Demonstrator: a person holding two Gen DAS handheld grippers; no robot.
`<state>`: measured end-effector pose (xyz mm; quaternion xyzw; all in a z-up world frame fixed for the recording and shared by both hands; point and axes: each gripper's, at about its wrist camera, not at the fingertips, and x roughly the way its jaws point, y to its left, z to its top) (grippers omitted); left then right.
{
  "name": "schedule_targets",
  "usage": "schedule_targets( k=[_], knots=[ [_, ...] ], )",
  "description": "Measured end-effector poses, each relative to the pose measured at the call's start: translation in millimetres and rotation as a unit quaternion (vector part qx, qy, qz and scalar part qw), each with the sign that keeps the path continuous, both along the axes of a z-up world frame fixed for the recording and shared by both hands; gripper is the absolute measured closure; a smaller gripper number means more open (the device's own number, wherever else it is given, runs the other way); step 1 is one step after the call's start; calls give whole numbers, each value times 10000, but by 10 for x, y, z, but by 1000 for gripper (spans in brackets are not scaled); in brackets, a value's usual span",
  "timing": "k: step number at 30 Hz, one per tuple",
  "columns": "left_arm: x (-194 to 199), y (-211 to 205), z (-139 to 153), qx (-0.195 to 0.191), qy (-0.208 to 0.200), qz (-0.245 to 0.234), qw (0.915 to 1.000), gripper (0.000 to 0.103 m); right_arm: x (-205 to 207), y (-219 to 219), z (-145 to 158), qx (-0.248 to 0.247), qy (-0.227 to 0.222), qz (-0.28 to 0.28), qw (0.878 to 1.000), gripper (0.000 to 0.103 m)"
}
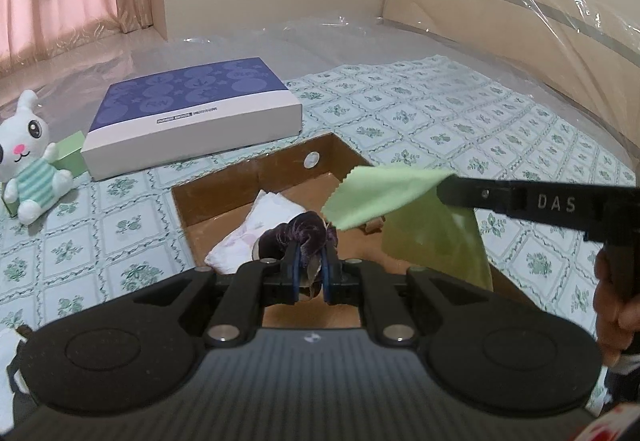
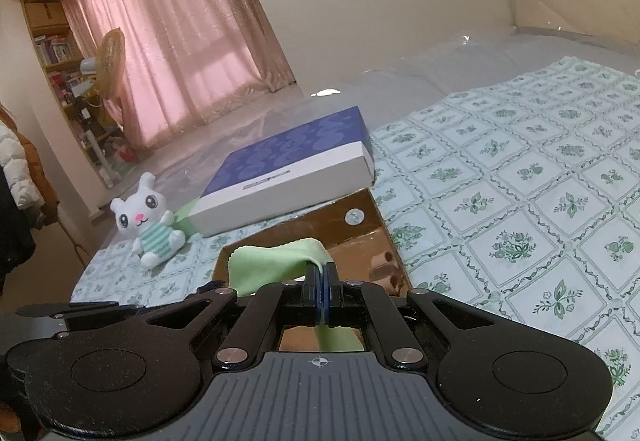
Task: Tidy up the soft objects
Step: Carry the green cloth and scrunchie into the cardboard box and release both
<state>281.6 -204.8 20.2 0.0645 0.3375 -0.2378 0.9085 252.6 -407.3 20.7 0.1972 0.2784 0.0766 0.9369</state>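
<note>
My left claw point(image 1: 310, 265) grips purple scrunchie point(image 1: 298, 237), right claw point(image 2: 323, 277) pinches green cloth point(image 2: 276, 261) over box point(image 1: 224, 189); bunny point(image 1: 30, 157) remains.

— Most of the light comes through the pink curtain point(image 2: 188, 53), soft and rosy. No hard shadows anywhere near it.

— The plastic sheet point(image 1: 560, 13) on the far side from the curtain throws back white glare, though.

— True. And both views bend at the rims: the wall beside the curtain curves, and the corners go black.

— Sharpness?

— Fair in the middle. The bookshelf point(image 2: 60, 53) next to the curtain is dim and smeary, and the green cloth point(image 1: 384, 197) looks slightly soft.
</note>
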Motion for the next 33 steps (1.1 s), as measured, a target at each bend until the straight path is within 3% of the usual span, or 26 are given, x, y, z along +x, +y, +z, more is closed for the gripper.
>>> schedule_targets(
  k=[7,19,20,22,23,24,33],
  knots=[
    [166,-115,-20,-84,-60,-16,9999,70,76,-70,-54,26,48,-58,10000,101],
    [175,-7,-95,39,101,9,9999,66,148,10,-20,-54,-70,44,10000,98],
    [160,4,-98,46,113,-5,9999,65,149,28,-18,-104,-57,89,9999,93],
    [129,24,-100,37,138,-14,9999,63,136,51,-21,-196,-20,54,9998,71],
    [112,34,-100,33,148,-18,9999,63,123,53,-24,-223,-17,21,9997,48],
    [93,45,-101,31,152,-27,9999,62,96,50,-23,-236,-48,-26,9997,33],
    [-37,132,-100,-10,219,-6,9998,60,-65,6,-12,-283,97,27,9995,31]
  ],
)
